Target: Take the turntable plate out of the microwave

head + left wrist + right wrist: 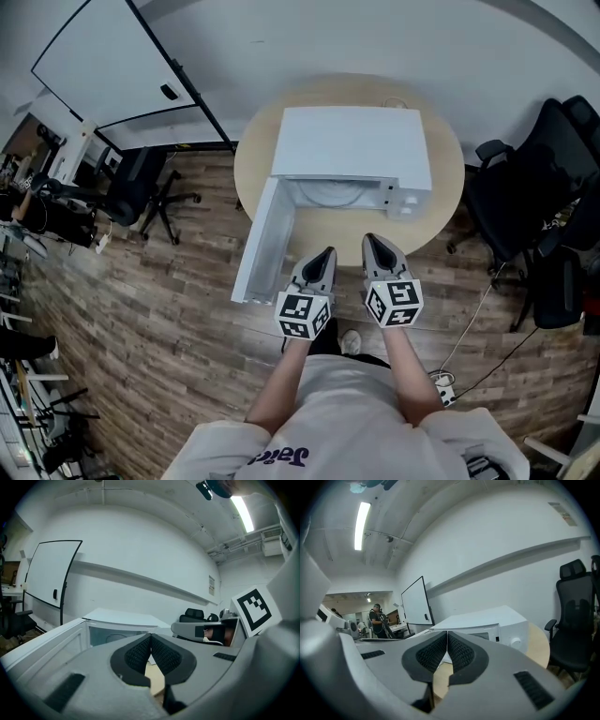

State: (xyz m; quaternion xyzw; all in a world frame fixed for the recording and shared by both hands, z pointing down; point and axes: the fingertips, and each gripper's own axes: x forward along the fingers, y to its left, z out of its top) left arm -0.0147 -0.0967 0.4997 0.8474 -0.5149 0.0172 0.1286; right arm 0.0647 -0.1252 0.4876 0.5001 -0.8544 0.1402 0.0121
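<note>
A white microwave [352,141] stands on a round wooden table [445,202], its door [258,246] swung open to the left. Inside the cavity lies the round glass turntable plate [330,192], partly hidden by the top. It shows faintly in the left gripper view as the plate [115,638]. My left gripper [325,253] and right gripper [372,242] hover side by side just in front of the microwave's opening, both shut and empty. Left gripper [150,649] and right gripper [447,649] pads meet with nothing between them.
Black office chairs [525,197] stand to the right of the table, another chair [141,192] to the left. A whiteboard [108,61] leans at the back left. Cables and a power strip [442,386] lie on the wooden floor at right.
</note>
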